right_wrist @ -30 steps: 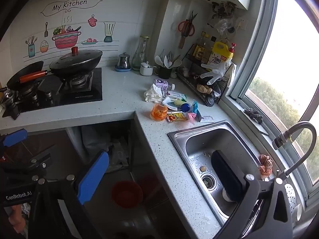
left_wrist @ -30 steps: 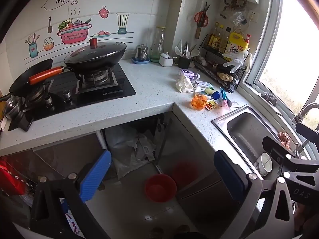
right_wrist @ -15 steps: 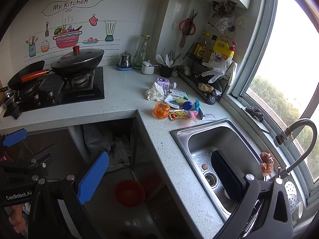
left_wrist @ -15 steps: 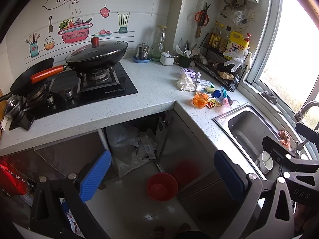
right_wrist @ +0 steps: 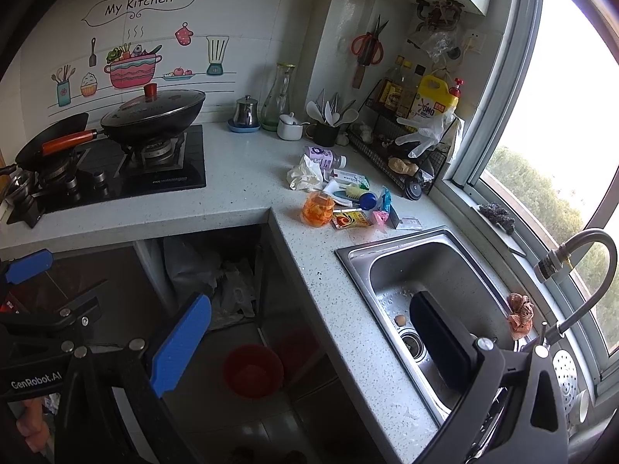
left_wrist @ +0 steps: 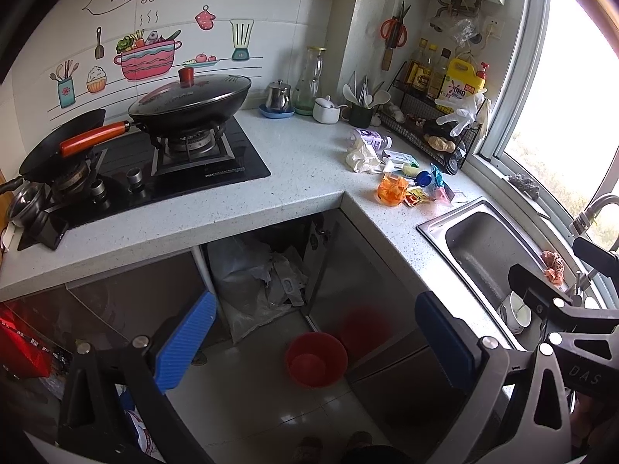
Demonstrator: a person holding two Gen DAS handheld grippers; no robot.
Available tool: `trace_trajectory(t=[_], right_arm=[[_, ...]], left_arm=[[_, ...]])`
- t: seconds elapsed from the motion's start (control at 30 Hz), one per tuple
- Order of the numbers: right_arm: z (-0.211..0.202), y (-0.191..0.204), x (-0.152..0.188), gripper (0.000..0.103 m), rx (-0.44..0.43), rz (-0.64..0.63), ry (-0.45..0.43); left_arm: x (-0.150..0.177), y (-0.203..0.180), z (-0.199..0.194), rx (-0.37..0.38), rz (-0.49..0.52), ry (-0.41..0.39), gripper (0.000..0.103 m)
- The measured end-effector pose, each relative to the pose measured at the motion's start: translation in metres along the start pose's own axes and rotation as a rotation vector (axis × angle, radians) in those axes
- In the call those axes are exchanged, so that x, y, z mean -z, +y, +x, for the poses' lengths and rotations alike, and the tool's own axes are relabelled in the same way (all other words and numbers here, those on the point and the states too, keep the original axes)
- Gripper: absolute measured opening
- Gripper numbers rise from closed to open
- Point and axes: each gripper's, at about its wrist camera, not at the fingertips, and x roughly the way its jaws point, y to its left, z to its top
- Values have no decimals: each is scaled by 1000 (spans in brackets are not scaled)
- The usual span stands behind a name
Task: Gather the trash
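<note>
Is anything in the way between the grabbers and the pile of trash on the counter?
Nothing visible blocks it. Both the left gripper and the right gripper are open, and only bare counter lies before the trash pile.

Bright daylight comes in through the window [right_wrist: 541,123] at three o'clock, and the glass there is washed out white. The white counter [left_wrist: 301,162] is well lit. The space under the counter at six o'clock is dim and shadowy, and the red bucket [left_wrist: 315,359] looks a little soft. Straight lines bend near the edges, and the corners go black. The tiles at twelve o'clock look clear and sharp.
</note>
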Motion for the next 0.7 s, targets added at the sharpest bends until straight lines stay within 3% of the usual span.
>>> trace_trajectory(t=[0.7], right_arm=[[2, 0, 1, 103, 10, -1, 20]], left_arm=[[0, -4, 3, 8, 7, 13, 102]])
